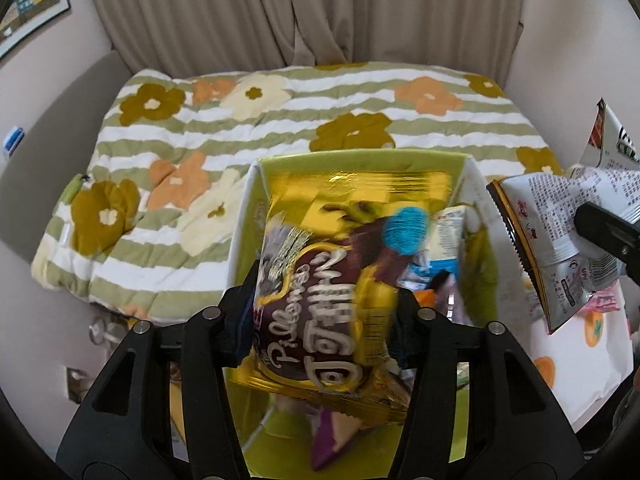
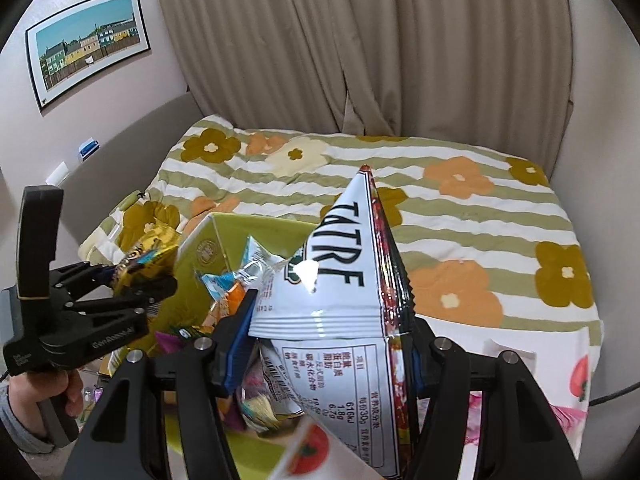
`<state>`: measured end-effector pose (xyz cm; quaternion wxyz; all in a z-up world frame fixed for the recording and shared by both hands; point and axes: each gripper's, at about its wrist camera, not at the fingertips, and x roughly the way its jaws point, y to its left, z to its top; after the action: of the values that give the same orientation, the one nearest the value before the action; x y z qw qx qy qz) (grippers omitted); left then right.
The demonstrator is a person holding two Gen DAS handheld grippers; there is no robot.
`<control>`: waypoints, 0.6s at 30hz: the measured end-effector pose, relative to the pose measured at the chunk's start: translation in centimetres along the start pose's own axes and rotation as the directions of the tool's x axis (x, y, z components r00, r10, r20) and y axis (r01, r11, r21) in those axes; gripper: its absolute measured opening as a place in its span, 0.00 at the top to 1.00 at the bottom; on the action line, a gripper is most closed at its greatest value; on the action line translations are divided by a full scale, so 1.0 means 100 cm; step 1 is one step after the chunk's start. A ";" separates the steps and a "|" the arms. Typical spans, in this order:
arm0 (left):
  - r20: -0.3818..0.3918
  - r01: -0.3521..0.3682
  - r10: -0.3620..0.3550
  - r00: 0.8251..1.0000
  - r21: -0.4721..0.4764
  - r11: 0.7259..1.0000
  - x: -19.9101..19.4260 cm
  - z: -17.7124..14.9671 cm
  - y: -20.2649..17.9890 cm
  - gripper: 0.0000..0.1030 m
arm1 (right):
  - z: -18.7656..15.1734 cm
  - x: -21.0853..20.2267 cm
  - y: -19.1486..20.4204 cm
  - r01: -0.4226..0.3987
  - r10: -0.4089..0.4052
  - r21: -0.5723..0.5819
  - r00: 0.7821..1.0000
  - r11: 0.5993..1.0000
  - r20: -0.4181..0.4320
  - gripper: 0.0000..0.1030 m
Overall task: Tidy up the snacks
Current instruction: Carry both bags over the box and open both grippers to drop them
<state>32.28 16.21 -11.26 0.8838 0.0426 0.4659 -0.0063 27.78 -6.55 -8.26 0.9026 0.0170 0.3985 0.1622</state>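
My left gripper (image 1: 322, 314) is shut on a gold and brown snack bag (image 1: 332, 272) and holds it above the green box (image 1: 478, 240), which holds several other snack packs. My right gripper (image 2: 328, 344) is shut on a white and silver chip bag (image 2: 340, 280), held up beside the box (image 2: 200, 256). The chip bag also shows at the right of the left wrist view (image 1: 560, 240). The left gripper with its gold bag (image 2: 148, 252) shows at the left of the right wrist view (image 2: 132, 280).
The box stands at the edge of a bed with a striped flower quilt (image 1: 200, 152). Curtains (image 2: 360, 40) hang behind the bed. A white cloth with orange fruit prints (image 1: 580, 360) lies to the right of the box.
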 end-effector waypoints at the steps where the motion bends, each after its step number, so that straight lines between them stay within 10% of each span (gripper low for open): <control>1: -0.006 0.004 -0.004 1.000 -0.001 1.000 0.003 0.000 0.002 0.27 | 0.002 0.005 0.003 -0.001 0.001 -0.001 1.000 1.000 -0.006 0.45; 3: 0.002 0.011 -0.011 1.000 -0.007 1.000 0.005 -0.005 0.007 0.00 | 0.005 0.010 0.004 -0.002 0.002 0.001 1.000 1.000 -0.013 0.45; 18: -0.025 0.043 -0.044 0.999 -0.052 0.998 0.002 -0.035 0.027 0.00 | 0.017 0.052 0.025 -0.097 0.098 0.016 0.991 0.995 -0.089 0.45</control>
<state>29.62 19.21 -13.18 0.8780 0.0100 0.4784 -0.0129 31.54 -2.42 -10.41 0.8747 0.0343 0.4382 0.2043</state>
